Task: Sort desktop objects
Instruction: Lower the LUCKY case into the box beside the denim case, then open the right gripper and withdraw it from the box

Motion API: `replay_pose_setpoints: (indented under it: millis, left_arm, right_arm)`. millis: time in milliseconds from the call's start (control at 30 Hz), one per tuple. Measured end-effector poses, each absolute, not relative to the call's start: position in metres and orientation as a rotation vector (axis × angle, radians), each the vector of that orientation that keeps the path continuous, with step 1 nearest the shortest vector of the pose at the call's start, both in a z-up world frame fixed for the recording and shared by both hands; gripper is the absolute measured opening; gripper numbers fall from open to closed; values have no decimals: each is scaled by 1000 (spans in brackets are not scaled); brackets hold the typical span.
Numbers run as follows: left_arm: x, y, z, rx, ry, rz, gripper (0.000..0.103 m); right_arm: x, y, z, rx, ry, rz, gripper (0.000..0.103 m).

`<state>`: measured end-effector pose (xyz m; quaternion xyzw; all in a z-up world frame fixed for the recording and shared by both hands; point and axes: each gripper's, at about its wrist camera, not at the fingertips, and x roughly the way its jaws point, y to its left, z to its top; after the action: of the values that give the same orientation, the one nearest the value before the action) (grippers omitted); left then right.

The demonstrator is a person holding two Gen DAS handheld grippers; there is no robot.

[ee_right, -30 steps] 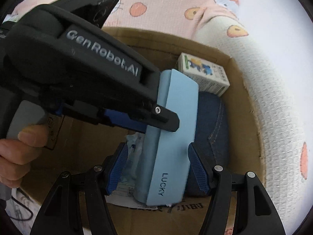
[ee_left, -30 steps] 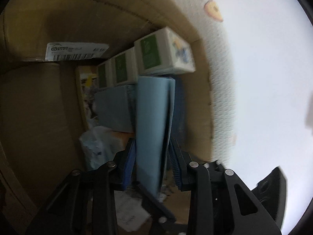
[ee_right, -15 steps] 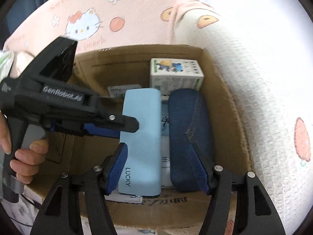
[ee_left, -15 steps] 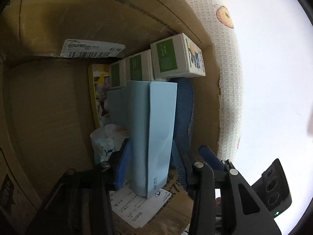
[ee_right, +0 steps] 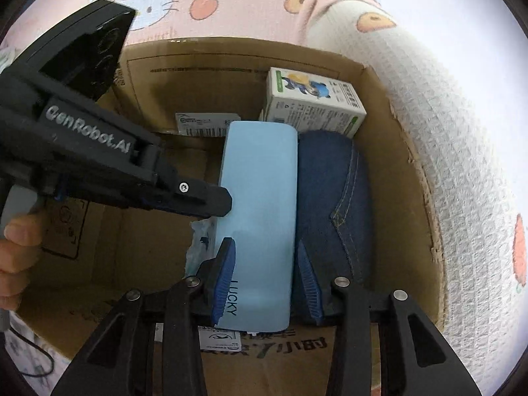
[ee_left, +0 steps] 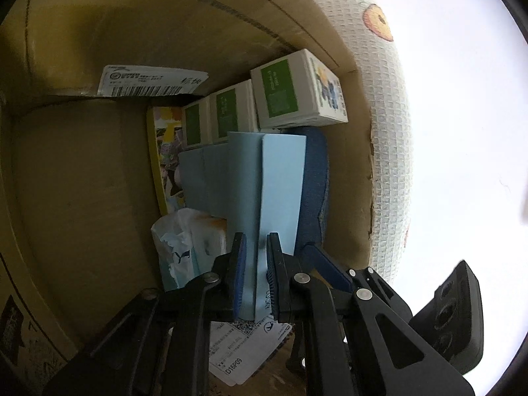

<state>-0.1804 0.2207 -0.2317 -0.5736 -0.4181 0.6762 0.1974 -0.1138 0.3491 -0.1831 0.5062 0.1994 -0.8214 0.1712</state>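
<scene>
The light blue case marked LUCKY [ee_right: 260, 211] stands on edge inside the cardboard box [ee_right: 389, 125], pressed against the denim case [ee_right: 333, 204] on its right. Behind both, at the far wall, stand green-and-white cartons [ee_left: 290, 92]; 3 show in the left view, with a picture book [ee_left: 165, 158] and a crumpled plastic packet [ee_left: 184, 244] further left, and printed slips [ee_left: 244, 346] on the box floor.

The sorting looks well along: the box already holds these things in rows, and the blue case seems to be the piece now being settled. Whether more remains on the desk outside cannot be told.

The left claw [ee_left: 255, 270] reaches in from the left side and is clenched on the blue case's thin edge. The right claw [ee_right: 265, 280] points steeply down over the case's near end, its jaws closing with the case between them; the left pad touches the side, the right pad appears just short. A hand [ee_right: 16, 254] grips the left tool's handle.
</scene>
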Motion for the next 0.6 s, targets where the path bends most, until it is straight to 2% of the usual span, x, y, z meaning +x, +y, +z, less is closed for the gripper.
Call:
replay_pose_setpoints:
  millis: [100, 167, 267, 333, 500, 567, 600]
  left_arm:
    - [-179, 224, -227, -1628, -1131, 1910, 15]
    - [-179, 226, -221, -1649, -1101, 1909, 36]
    - [-176, 223, -203, -1607, -1057, 1970, 46]
    - [-171, 219, -185, -1569, -972, 2045, 49]
    - [-149, 187, -143, -1401, -827, 2171, 50]
    - [-132, 172, -124, -1295, -773, 2215, 50]
    - [-133, 161, -117, -1259, -743, 2242, 50]
  right_arm:
    - [-112, 353, -182, 1455, 516, -2345, 37]
    - [-106, 351, -179, 1421, 552, -2350, 37]
    - [-96, 347, -166, 1377, 535, -2365, 37]
    - [-89, 346, -156, 1346, 499, -2389, 37]
    - [-52, 330, -123, 1199, 454, -2495, 38]
    - [-43, 322, -113, 1151, 429, -2514, 44]
    - [-37, 318, -110, 1130, 415, -2522, 50]
